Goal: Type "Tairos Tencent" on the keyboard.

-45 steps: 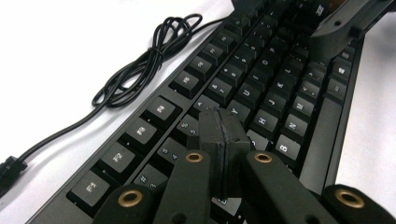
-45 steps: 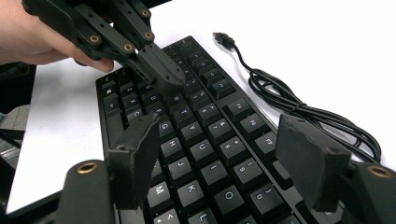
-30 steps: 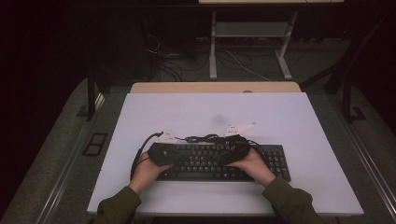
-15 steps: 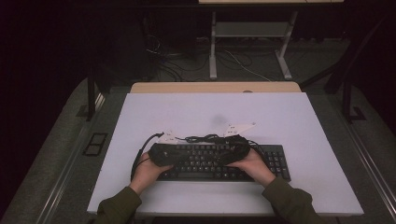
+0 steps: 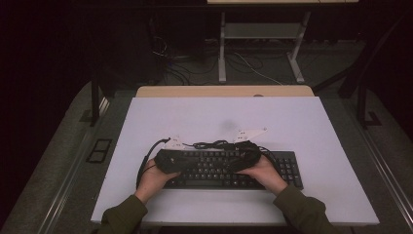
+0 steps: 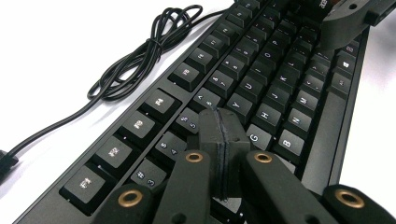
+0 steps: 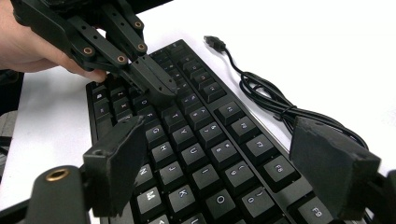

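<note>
— White, that counter, with dark floor and cables behind it. What lies on it?

— One black keyboard, near the front edge and about midway across, long side running left to right. Full size, with a number block at its right end.

— How does it look up close?

— Low matte frame and raised square keys with pale legends. In the left gripper view a row of function keys runs along the far edge, with numbers and letters below. Its thin black cord lies coiled on the counter just behind it, and the right gripper view shows it ending in a bare USB plug.

— Start at the left, then.

— The left tongs sit over the keyboard's left part, held by the left hand. Their jaws are pressed flat together with nothing between, the tip low over the keys around the number row and G; I cannot tell whether it touches.

— And to the right?

— The right tongs hover over the middle-right keys, in the right hand. Their jaws stand wide apart, empty, one over the letter keys and one out past the function row above the cord.
</note>
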### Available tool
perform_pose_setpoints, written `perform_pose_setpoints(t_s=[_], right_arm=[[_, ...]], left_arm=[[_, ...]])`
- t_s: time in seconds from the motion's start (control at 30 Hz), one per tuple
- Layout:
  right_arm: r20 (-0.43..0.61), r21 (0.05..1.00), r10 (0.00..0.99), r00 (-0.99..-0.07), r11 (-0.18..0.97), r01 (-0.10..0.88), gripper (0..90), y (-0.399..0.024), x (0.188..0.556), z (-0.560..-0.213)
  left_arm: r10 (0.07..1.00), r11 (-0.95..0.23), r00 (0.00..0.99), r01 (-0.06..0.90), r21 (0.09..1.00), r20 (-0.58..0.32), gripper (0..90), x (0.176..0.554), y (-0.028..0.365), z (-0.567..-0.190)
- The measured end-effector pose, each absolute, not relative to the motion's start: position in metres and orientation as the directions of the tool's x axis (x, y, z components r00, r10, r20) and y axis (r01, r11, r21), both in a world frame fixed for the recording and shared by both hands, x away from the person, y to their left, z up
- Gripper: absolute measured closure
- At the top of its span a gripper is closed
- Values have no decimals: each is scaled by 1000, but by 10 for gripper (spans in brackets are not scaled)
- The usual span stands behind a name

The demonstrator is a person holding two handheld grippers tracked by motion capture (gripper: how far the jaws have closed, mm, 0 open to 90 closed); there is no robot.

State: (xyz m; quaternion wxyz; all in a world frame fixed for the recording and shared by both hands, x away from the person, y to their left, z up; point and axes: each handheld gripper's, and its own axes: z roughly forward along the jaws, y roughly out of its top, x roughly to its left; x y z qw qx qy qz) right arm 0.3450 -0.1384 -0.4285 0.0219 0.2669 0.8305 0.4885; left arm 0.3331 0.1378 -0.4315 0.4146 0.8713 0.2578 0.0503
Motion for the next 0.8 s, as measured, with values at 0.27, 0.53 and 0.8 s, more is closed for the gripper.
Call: perform_pose_setpoints(t_s=[0.27,0.53,0.8], right_arm=[[227,823,467,-855,377,424,184,-139,345,-428],[224,824,471,-853,376,424,185,-140,345,-428],[224,823,476,-851,376,426,189,-141,345,-427]], left_arm=[[493,-503,860,402,765,-128,868,331,143,-426],[510,-464,848,411,785,-142,765,326,150,-422],[515,-445,845,408,797,-145,604,322,161,-421]])
